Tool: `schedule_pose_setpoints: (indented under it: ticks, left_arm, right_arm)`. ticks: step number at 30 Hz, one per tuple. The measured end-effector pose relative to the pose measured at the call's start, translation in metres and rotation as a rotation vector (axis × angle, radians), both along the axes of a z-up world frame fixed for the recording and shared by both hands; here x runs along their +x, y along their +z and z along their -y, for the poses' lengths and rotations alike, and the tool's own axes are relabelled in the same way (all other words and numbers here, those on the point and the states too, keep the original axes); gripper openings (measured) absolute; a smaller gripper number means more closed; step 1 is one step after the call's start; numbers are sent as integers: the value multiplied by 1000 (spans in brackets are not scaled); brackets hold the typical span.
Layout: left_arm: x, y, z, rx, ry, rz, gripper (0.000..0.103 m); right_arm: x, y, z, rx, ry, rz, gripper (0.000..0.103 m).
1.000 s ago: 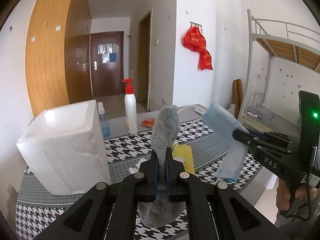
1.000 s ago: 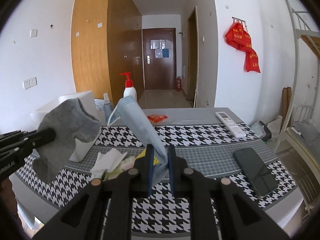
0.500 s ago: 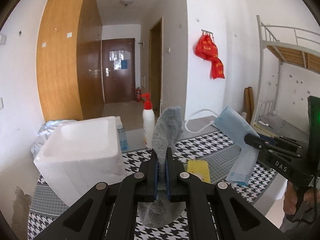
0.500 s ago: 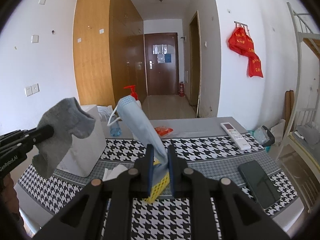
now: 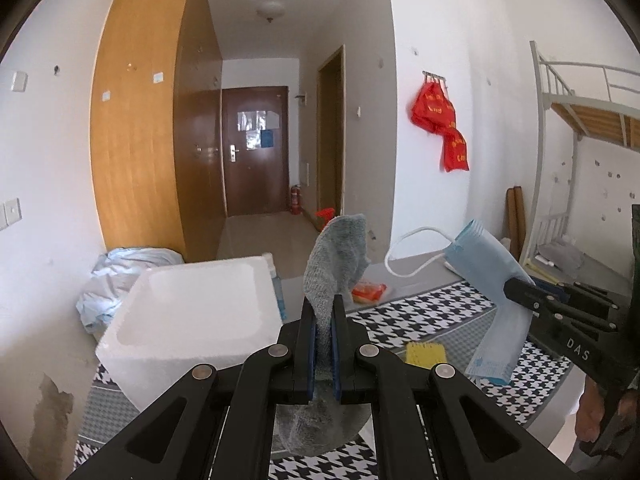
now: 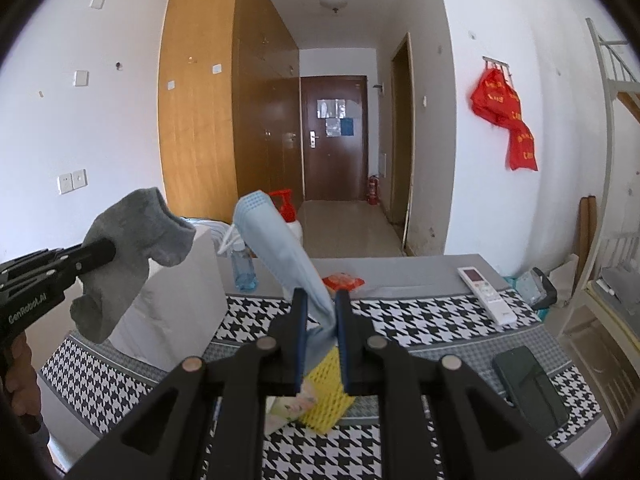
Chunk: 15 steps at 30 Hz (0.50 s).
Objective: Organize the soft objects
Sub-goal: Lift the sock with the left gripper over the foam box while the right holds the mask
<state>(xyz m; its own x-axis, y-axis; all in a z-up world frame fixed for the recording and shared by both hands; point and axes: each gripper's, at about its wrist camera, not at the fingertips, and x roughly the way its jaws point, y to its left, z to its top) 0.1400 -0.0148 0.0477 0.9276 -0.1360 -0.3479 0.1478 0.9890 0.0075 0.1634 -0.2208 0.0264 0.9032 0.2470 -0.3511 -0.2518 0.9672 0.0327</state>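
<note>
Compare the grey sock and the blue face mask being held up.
The grey sock is thick, fuzzy knit; the blue face mask is thin, pleated sheet. The mask has a white ear loop; the sock has none. The sock is in the left tool, the mask in the right tool. Both hang limp above the table.

A: What does the left gripper [image 5: 324, 320] have?

B: A grey sock [image 5: 336, 256], pinched between its closed fingers and held up off the table [image 5: 424, 316].

A: And at three o'clock?

B: The right gripper [image 5: 516, 286], clamped on a blue face mask [image 5: 494, 280] whose white ear loop curls out toward nine o'clock.

A: Anything lower?

B: A white foam box [image 5: 192, 316] at eight o'clock on the houndstooth cloth, and a yellow sponge [image 5: 425, 353] between the two grippers.
</note>
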Motion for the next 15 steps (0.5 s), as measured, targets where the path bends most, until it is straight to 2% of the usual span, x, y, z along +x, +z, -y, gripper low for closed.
schedule_pose_setpoints:
  ticks: [8,15]
  left_arm:
    - [3,16,-9,38,48,39,6]
    - [8,23,-27,30,93,46,6]
  right_arm:
    - [9,8,-8,12,15,15,17]
    - [16,10,-16,15,45,11,17]
